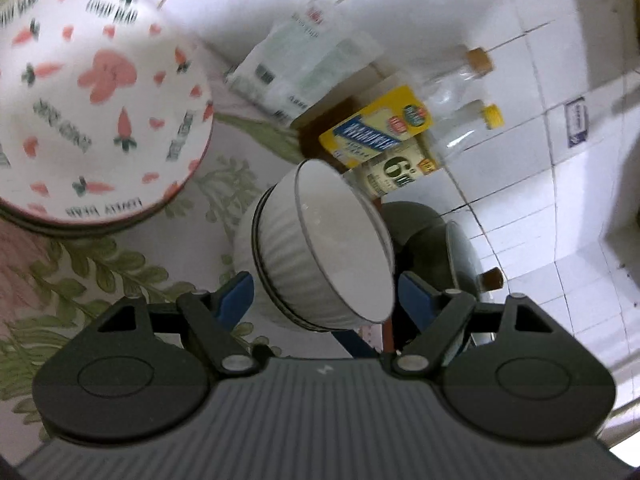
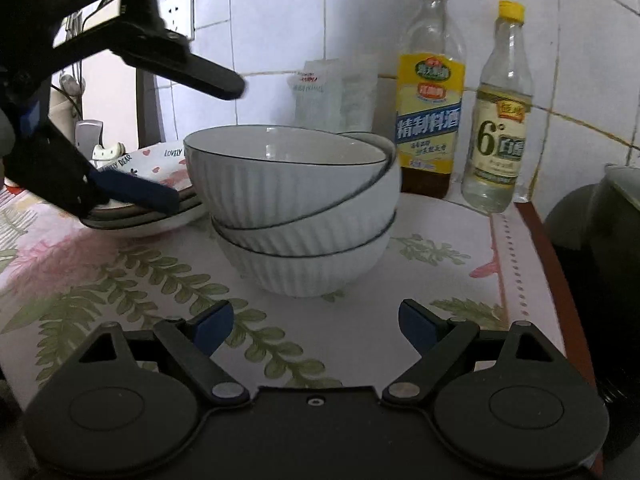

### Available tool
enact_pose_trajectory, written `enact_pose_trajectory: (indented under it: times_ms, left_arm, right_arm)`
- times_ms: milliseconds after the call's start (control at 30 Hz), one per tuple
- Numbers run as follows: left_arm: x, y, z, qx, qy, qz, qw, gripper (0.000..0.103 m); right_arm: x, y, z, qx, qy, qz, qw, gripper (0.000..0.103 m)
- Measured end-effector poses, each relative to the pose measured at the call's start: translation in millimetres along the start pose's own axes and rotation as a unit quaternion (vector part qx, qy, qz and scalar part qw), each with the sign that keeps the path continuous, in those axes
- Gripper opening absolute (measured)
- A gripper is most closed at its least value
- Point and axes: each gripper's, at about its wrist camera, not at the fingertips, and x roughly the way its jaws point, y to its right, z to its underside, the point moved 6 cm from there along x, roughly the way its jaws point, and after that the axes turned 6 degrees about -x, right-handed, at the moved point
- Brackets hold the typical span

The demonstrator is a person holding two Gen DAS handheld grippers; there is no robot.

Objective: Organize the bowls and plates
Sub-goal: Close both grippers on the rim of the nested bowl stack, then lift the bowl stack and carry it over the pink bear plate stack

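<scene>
Right wrist view: we find the right claw (image 2: 316,326) wide and empty, short of three stacked bowls (image 2: 296,208) on the bench (image 2: 440,280). The left claw (image 2: 208,136) gapes over the plates (image 2: 136,216) beside them, holding nothing.

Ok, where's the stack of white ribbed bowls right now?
In the right wrist view the stack of white ribbed bowls sits mid-table on the leaf-print tablecloth, right of the printed plates and left of two bottles.
</scene>
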Motion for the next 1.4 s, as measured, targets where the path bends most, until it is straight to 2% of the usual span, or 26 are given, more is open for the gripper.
enact_pose_trajectory:
  times_ms: [200,300,600,767,867,967,1133,1200,1267,1400]
  left_arm:
    - [15,-8,-1,-0.016,0.009,-0.022,0.9996,0.076]
    - [21,-12,-1,-0.011,-0.004,-0.038,0.9992,0.061]
    - [29,-17,-3,-0.038,-0.004,-0.053,0.9979,0.058]
    - [36,-24,-7,-0.055,0.009,-0.085,0.9948,0.055]
    - [38,-22,-9,-0.037,0.017,-0.084,0.9957,0.054]
    - [41,-21,-8,-0.020,0.025,-0.093,0.9952,0.054]
    - [43,-16,-6,0.007,0.031,-0.099,0.9946,0.048]
    - [43,-15,-3,0.031,0.030,-0.108,0.9932,0.043]
    - [43,-13,-2,0.055,0.029,-0.115,0.9915,0.043]
    - [42,-15,-2,0.052,0.025,-0.110,0.9922,0.043]
  right_arm:
    - [19,-4,-7,-0.018,-0.012,0.000,1.000,0.092]
    - [23,-3,-13,-0.020,-0.011,0.000,1.000,0.092]
    - [40,3,-24,-0.004,-0.019,-0.018,1.000,0.097]
    - [52,5,-28,0.006,-0.030,-0.029,0.999,0.100]
    - [54,4,-28,0.012,-0.025,-0.034,0.999,0.100]
    - [57,8,-28,0.032,-0.034,-0.055,0.997,0.100]
    - [58,8,-29,0.031,-0.030,-0.052,0.998,0.099]
    - [57,6,-29,0.028,-0.031,-0.048,0.998,0.099]
    - [56,4,-28,0.020,-0.027,-0.040,0.999,0.099]
    - [56,4,-29,0.015,-0.022,-0.036,0.999,0.099]
